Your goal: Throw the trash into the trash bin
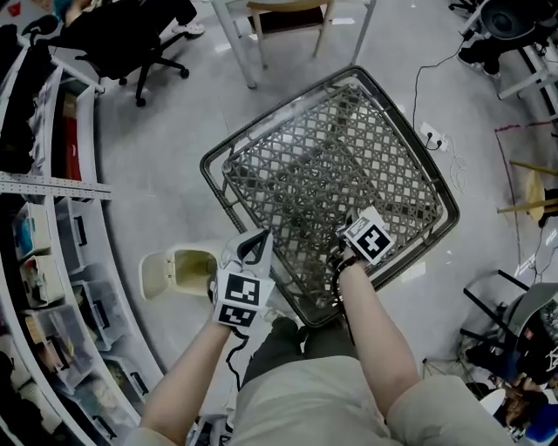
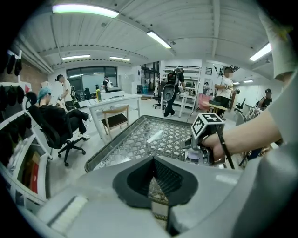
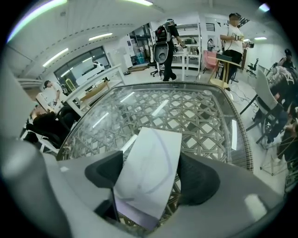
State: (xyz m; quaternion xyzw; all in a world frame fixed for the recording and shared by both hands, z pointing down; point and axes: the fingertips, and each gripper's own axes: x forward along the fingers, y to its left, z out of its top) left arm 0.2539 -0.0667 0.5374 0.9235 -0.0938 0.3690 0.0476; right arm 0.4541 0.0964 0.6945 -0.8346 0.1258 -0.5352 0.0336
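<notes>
A white piece of paper (image 3: 151, 158) stands tilted between the jaws of my right gripper (image 3: 148, 186), with both dark pads against its edges. That gripper (image 1: 356, 228) hangs over the near right part of the glass-topped wicker table (image 1: 323, 157), and the left gripper view shows its marker cube (image 2: 208, 124). My left gripper (image 1: 260, 237) is at the table's near left corner, its fingertips together and nothing between them (image 2: 154, 160). The beige trash bin (image 1: 187, 254), lid open, stands on the floor just left of my left gripper.
Curved shelving with boxes (image 1: 44, 261) runs along the left. A black office chair (image 1: 131, 39) and a wooden chair (image 1: 288, 17) stand beyond the table. A cable and socket strip (image 1: 430, 133) lie on the floor at the right. People stand in the background.
</notes>
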